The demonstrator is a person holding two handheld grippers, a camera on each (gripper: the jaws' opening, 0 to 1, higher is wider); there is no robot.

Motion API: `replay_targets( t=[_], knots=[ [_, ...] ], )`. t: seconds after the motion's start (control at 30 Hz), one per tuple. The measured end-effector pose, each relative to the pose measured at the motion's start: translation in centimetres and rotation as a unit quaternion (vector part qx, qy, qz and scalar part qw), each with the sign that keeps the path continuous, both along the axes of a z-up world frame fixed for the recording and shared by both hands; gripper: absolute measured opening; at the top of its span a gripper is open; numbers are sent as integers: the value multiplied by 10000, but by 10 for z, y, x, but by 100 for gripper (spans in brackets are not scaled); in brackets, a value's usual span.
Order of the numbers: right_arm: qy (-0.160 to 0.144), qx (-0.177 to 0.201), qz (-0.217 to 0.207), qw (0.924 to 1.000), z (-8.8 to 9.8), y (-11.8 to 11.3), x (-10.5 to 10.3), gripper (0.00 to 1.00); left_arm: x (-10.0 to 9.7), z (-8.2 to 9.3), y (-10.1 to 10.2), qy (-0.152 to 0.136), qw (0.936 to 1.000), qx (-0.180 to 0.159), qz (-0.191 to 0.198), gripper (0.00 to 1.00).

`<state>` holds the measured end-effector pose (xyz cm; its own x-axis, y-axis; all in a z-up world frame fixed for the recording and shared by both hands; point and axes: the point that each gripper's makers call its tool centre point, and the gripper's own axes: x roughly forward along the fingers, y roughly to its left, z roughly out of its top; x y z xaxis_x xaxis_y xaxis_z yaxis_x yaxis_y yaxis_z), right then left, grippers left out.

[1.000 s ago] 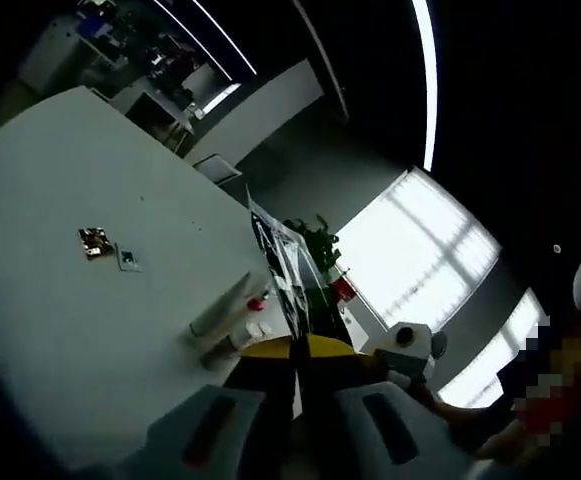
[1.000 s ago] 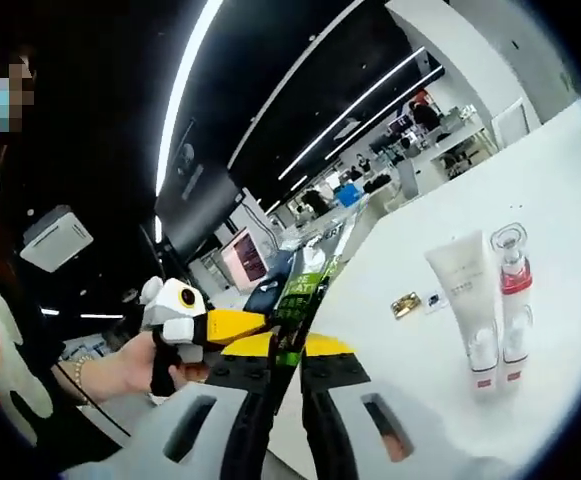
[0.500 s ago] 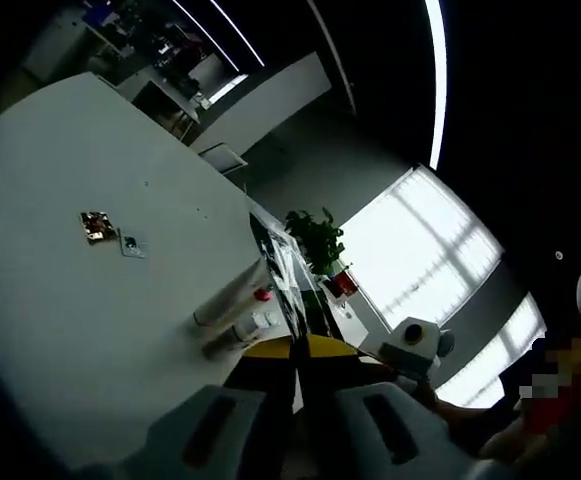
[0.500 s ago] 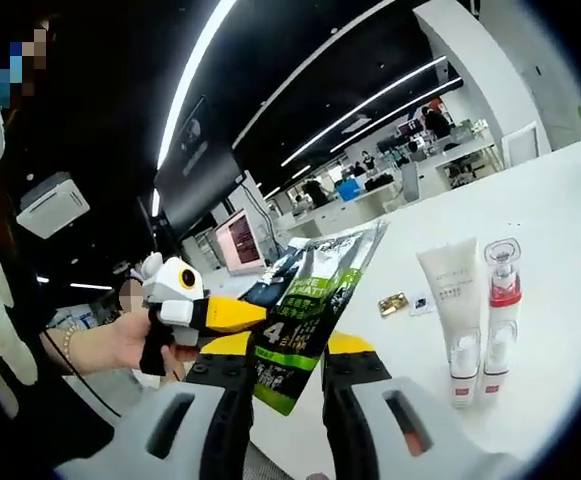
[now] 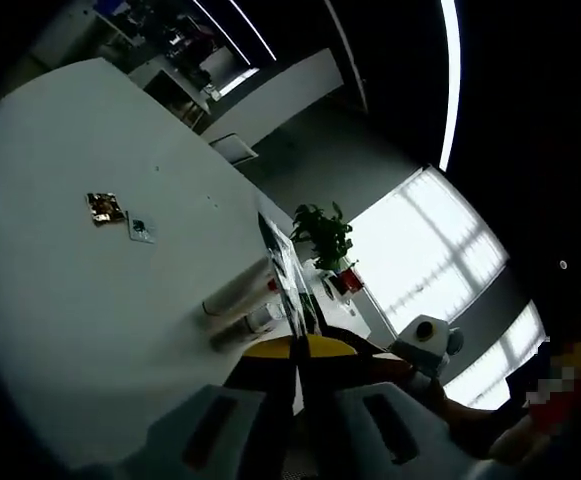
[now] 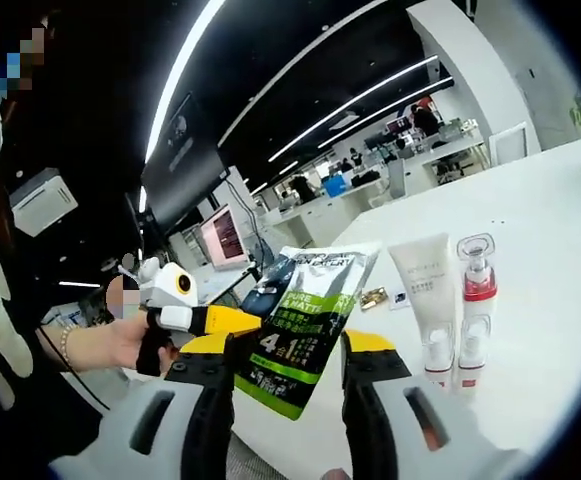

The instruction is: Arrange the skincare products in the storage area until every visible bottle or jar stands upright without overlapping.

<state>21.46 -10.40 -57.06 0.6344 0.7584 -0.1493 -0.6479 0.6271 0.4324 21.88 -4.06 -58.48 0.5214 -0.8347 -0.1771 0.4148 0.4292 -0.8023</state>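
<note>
Green-and-black sachet (image 6: 305, 325) is held up off the white surface (image 6: 540, 270), pinched edge-on in the left hand-held gripper (image 5: 298, 372). Right hand-held gripper (image 6: 288, 385) is spread wide around it. White tube (image 6: 425, 295) and red-collared pump bottle (image 6: 473, 300) stand upright, just beside each other. Sachet should be set down apart from them, released gently.

Pouch (image 5: 288, 285) seen edge-on in left gripper view, print unreadable. It hides part of the tube (image 5: 238, 288) and bottle (image 5: 253, 322) behind it (both lie dim on the counter (image 5: 90, 310)). Two small packets (image 5: 103, 207) too small to identify. Tube label text in right gripper view illegible.
</note>
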Motion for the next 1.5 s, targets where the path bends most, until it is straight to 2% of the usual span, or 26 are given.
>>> replay_targets(
  t=[0.2,0.63,1.5],
  knots=[
    [5,-43,-79,10000,-2,-8,2,48,1,-15,2,115,9998,147,7,0],
    [151,-197,-312,9992,-14,-28,6,62,8,-38,5,425,9989,88,159,0],
    [278,-461,-455,9975,-30,-50,9,81,29,-85,1,675,9969,392,122,0]
  ],
)
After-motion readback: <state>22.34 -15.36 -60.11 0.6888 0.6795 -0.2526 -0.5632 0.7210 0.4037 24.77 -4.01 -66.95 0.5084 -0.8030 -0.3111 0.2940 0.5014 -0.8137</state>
